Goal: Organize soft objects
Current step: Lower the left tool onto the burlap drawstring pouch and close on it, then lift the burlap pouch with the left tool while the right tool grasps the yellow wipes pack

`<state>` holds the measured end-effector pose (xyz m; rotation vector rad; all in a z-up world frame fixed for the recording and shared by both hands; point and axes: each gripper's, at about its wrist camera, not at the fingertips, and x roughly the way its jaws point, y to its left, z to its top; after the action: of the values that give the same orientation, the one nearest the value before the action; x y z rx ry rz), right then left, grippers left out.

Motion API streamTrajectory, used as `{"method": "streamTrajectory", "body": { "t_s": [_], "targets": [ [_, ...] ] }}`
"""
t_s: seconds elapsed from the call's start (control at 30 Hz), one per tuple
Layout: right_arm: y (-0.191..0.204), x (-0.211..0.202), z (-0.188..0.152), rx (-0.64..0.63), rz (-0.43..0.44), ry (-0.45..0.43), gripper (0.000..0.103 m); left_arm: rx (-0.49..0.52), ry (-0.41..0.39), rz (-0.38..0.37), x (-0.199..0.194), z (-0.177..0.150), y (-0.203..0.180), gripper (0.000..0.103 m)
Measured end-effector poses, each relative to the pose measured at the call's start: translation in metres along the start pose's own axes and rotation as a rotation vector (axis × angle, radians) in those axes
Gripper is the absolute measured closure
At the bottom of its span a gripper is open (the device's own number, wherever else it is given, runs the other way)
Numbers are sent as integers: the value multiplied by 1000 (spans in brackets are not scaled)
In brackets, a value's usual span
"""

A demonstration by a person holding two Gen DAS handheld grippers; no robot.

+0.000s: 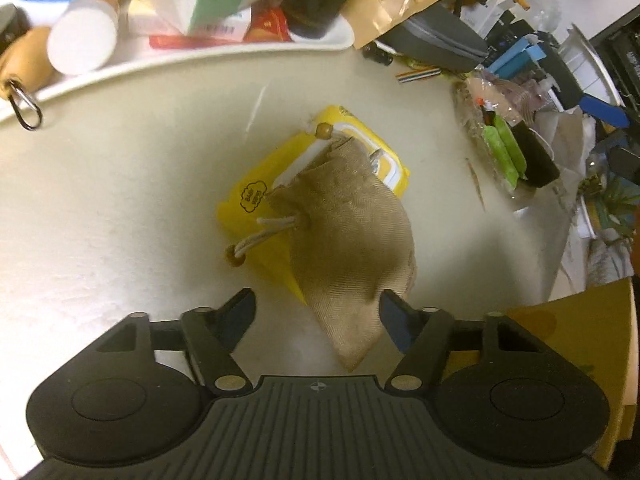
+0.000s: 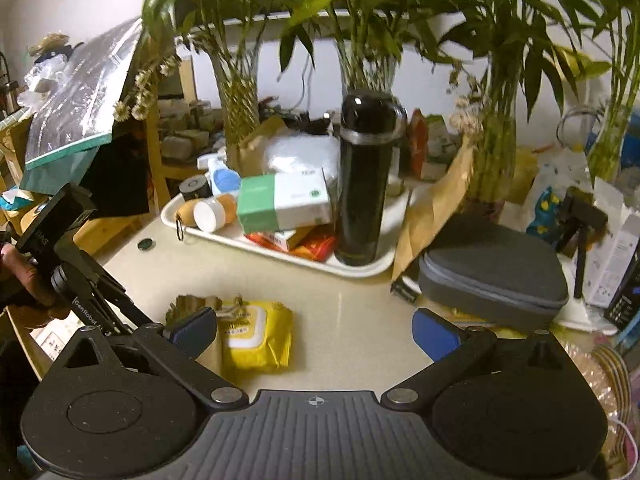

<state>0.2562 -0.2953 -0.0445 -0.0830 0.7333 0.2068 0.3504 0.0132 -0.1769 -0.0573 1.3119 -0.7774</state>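
A tan drawstring pouch [image 1: 344, 232] with wooden beads on its cords lies across a yellow wipes pack [image 1: 256, 204] on the cream table. My left gripper [image 1: 316, 316] stands over the pouch's near end, jaws apart. The cloth lies between the fingers; the right pad [image 1: 394, 318] is at its edge and the left pad [image 1: 240, 312] is off it. In the right wrist view the yellow pack [image 2: 256, 336] lies on the table, and the pouch [image 2: 192, 304] beside it is partly hidden behind a finger. My right gripper [image 2: 314, 330] hangs open above the table, holding nothing.
A white tray [image 2: 288, 259] behind the pack carries boxes, jars and a tall black bottle [image 2: 362, 184]. To the right lie a grey zip case [image 2: 492, 272] and a brown paper bag [image 2: 432, 216]. Potted plants [image 2: 240, 92] stand behind. A hand [image 2: 24, 280] holds the left tool.
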Motion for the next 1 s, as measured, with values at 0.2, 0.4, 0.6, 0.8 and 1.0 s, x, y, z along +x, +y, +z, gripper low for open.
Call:
{"method": "streamTrajectory", "body": {
  "t_s": [0.2, 0.4, 0.6, 0.8, 1.0],
  "targets": [
    [-2, 0, -1, 15, 17, -2, 0, -40, 9, -37, 9, 0, 5, 70],
    [1, 2, -1, -1, 14, 8, 0, -22, 31, 14, 5, -2, -1, 95],
    [3, 4, 0, -10, 9, 15, 0, 6, 3, 61, -16, -4, -12, 100],
    [5, 9, 0, -12, 6, 27, 0, 19, -92, 113, -47, -8, -25, 100],
    [10, 17, 0, -40, 14, 45, 0, 53, -221, 208, -79, -14, -50, 100]
  ]
}}
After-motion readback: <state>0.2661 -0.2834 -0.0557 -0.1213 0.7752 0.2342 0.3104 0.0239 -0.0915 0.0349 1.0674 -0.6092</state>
